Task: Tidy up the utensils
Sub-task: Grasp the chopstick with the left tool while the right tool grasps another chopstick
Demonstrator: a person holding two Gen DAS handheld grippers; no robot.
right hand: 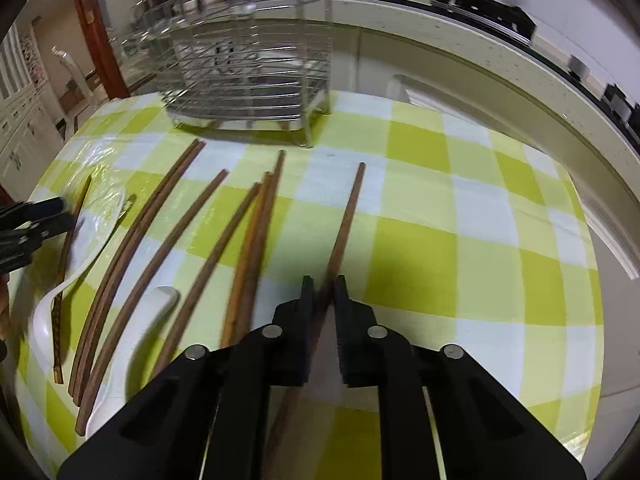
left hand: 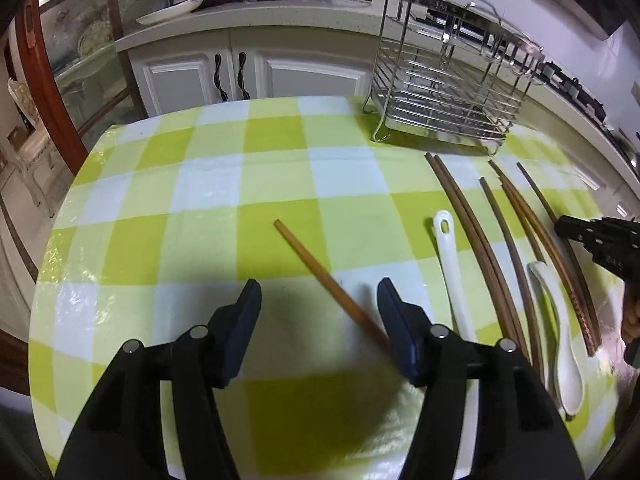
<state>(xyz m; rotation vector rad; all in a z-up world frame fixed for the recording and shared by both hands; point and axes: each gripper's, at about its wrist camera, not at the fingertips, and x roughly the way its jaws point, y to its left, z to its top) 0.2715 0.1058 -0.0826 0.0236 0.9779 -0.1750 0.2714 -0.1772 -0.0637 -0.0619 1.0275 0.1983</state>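
The table (left hand: 200, 184), under a green, white and yellow check cloth, fills both views, and its near edge is cut off by the gripper bodies. At 1 o'clock in the left wrist view the wire rack (left hand: 444, 92) stands on the cloth; some marking runs along its top rail, too small to read. In the right wrist view the rack is at 11 o'clock and smeared by blur.

The left gripper (left hand: 319, 294) has its jaws moderately apart, with nothing pressed between them. A light chopstick (left hand: 320, 270) lies on the cloth between them, running from 12 o'clock down toward the right finger, which hides its lower end.

The right gripper (right hand: 323, 285) is closed narrowly on a dark chopstick (right hand: 349, 216), which points to 12 o'clock on the cloth; its lower length is lost between the fingers.

To the left of it, at 9 to 10 o'clock, more chopsticks (right hand: 176, 236) fan out, lying with two white spoons (right hand: 148, 320). The far-left spoon is blurred, and a patterned chopstick crosses it.
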